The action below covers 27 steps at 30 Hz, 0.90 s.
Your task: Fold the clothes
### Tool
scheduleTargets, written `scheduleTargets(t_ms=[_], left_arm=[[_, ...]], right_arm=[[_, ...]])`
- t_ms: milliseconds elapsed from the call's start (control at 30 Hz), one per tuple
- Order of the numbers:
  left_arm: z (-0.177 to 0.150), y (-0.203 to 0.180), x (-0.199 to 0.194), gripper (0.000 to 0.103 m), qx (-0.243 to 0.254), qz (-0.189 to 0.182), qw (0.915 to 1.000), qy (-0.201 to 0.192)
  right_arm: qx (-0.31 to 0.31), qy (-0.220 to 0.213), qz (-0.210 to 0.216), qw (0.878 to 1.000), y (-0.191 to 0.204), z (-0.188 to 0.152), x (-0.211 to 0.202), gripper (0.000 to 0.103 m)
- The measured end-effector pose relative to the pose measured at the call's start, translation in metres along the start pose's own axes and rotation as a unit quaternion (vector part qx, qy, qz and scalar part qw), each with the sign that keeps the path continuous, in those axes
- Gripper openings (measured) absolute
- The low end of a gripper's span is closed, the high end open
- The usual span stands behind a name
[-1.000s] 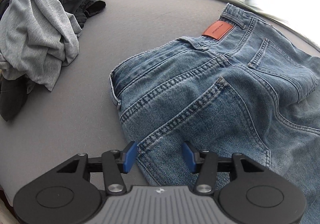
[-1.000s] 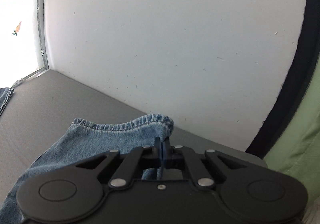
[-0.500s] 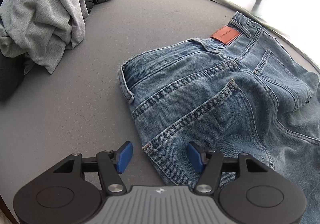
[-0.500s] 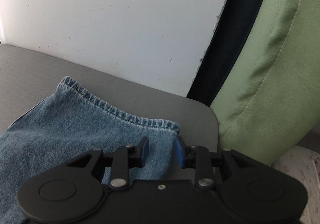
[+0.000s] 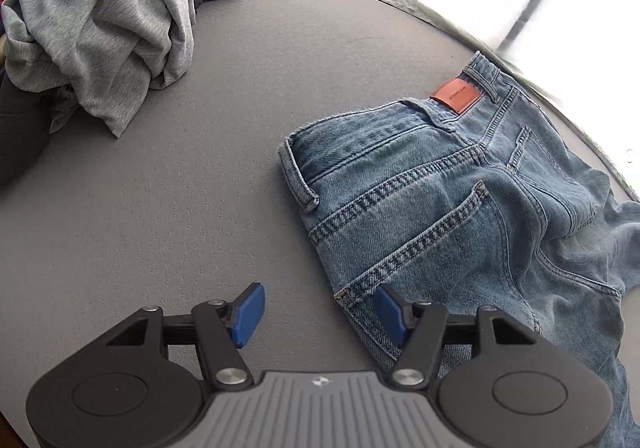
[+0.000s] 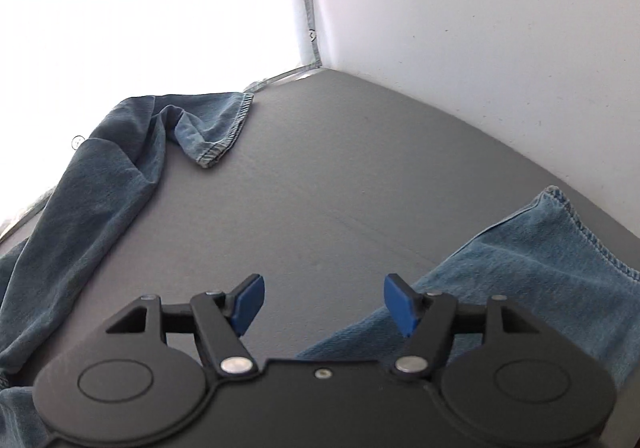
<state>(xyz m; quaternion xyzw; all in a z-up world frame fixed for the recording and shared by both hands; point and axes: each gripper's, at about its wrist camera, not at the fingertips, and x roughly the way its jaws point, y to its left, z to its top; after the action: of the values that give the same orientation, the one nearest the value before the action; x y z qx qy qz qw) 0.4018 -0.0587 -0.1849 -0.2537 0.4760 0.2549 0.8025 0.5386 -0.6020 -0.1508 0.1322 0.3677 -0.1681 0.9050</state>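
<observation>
Since the earlier frames the hem of the jeans (image 6: 532,272) has been let go by the right gripper (image 6: 324,302), whose blue fingers (image 6: 248,298) were pinched on the denim a second ago and are now spread wide with nothing between them; the view has also been swung from the white wall toward the bright window corner. The left gripper (image 5: 320,314) has been drawn back and to the left, so that less of the jeans (image 5: 460,207) is covered by it — its jaws are likewise parted wide and empty, the right fingertip (image 5: 390,314) lying just over the edge of the denim near the lower corner of a back pocket, the left one over bare grey surface (image 5: 200,187). The jeans are laid seat-up on the grey surface, the waistband with its brown leather patch (image 5: 456,93) turned toward the far window edge. In the right wrist view one leg is seen stretched out under and to the right of the gripper, its stitched hem near the white wall (image 6: 480,27), while the other leg (image 6: 120,175) is bunched along the left side, its hem crumpled by the window edge. A heap of grey and dark clothes (image 5: 100,27) is piled at the far left of the surface, well apart from the jeans.
</observation>
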Motion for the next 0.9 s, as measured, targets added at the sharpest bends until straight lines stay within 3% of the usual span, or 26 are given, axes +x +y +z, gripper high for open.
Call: scheduleTargets(t_ms=[200, 500, 600, 700, 900], left_arm=[[0.028, 0.023, 0.008, 0.062, -0.027, -0.038, 0.9987, 0.022], [0.078, 0.027, 0.047, 0.062, -0.060, -0.074, 0.9944, 0.045], [0.086, 0.025, 0.057, 0.062, -0.072, -0.082, 0.9926, 0.053], [0.090, 0.021, 0.060, 0.063, -0.079, -0.085, 0.9918, 0.054], [0.096, 0.020, 0.065, 0.063, -0.113, -0.087, 0.9871, 0.073]], right_arm=[[-0.119, -0.002, 0.134, 0.984, 0.163, -0.004, 0.004, 0.078], [-0.237, 0.009, 0.239, 0.941, 0.357, -0.007, 0.027, 0.082], [-0.279, 0.025, 0.279, 0.918, 0.406, -0.013, 0.040, 0.084], [-0.334, 0.019, 0.294, 0.895, 0.441, -0.022, 0.051, 0.085], [-0.385, 0.013, 0.305, 0.871, 0.475, -0.032, 0.071, 0.088]])
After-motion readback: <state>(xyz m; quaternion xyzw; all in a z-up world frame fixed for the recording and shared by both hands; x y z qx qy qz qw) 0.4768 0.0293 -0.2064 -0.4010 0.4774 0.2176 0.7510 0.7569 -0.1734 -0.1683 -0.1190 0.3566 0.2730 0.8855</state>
